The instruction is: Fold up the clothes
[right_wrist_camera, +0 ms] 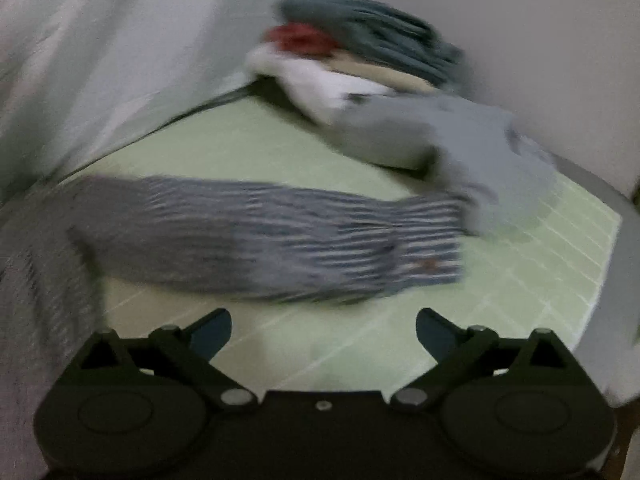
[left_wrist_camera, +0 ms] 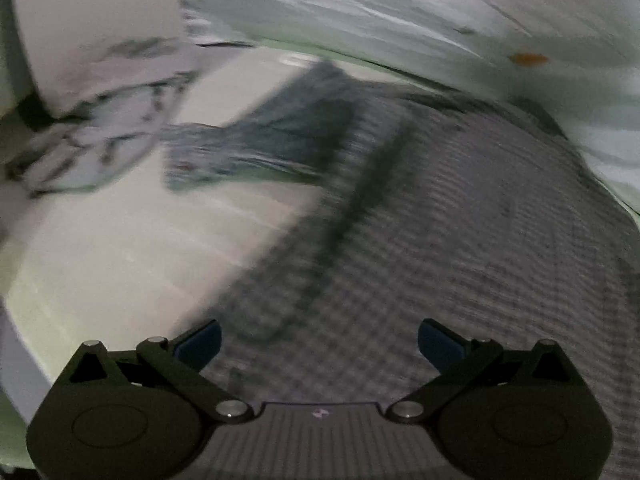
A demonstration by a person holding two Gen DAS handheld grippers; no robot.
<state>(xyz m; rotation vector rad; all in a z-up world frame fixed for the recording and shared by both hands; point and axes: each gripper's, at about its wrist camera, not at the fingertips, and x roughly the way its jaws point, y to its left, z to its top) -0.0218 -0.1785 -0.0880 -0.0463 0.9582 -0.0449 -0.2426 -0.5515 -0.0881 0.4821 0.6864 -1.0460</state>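
A dark striped garment (left_wrist_camera: 460, 216) lies spread over the right half of the pale green mat (left_wrist_camera: 120, 264); its sleeve (left_wrist_camera: 256, 148) reaches left. My left gripper (left_wrist_camera: 319, 340) hovers open just above the garment's near part, nothing between its blue fingers (left_wrist_camera: 200, 344). In the right wrist view the same striped garment (right_wrist_camera: 280, 236) stretches across the mat (right_wrist_camera: 360, 344), sleeve end to the right. My right gripper (right_wrist_camera: 323, 330) is open over bare mat, just short of the sleeve. Both views are motion-blurred.
A light grey garment (right_wrist_camera: 460, 140) and a pile of clothes (right_wrist_camera: 360, 52) in white, red and dark blue sit at the mat's far side. A white patterned cloth (left_wrist_camera: 92, 136) lies at the far left. A pale curtain (left_wrist_camera: 400, 4) hangs behind.
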